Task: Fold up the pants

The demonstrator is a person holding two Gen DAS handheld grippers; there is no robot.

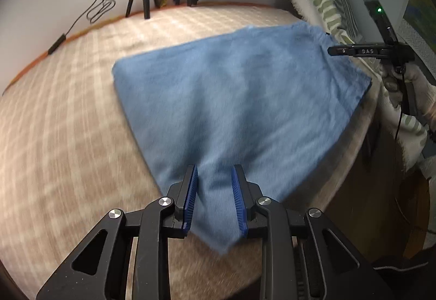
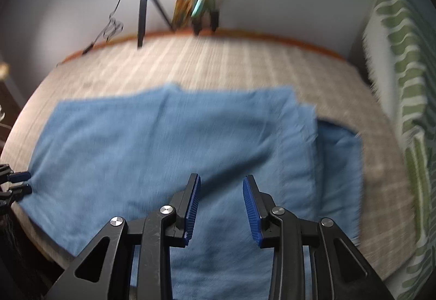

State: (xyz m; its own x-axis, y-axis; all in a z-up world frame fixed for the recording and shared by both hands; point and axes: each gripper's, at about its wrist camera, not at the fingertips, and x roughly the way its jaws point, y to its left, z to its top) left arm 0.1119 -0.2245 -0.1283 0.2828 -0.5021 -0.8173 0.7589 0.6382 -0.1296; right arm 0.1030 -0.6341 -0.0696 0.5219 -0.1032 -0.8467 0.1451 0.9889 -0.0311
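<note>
The blue pants (image 1: 239, 87) lie folded on the beige striped bed; they also fill the middle of the right wrist view (image 2: 169, 147). My left gripper (image 1: 214, 177) stands with its jaws apart over a corner of the cloth, which runs between the blue pads (image 1: 192, 191) without being pinched. My right gripper (image 2: 221, 185) is open above the near edge of the pants, holding nothing. It shows at the right of the left wrist view (image 1: 368, 50), above the pants' far edge. The left gripper's fingertips (image 2: 20, 181) show at the pants' left corner.
A ring light on a tripod (image 2: 144, 0) and a second tripod (image 2: 207, 16) stand at the bed's far edge by the wall. A green-patterned pillow (image 2: 408, 98) lies along the right side. A cable (image 1: 100, 6) hangs on the wall.
</note>
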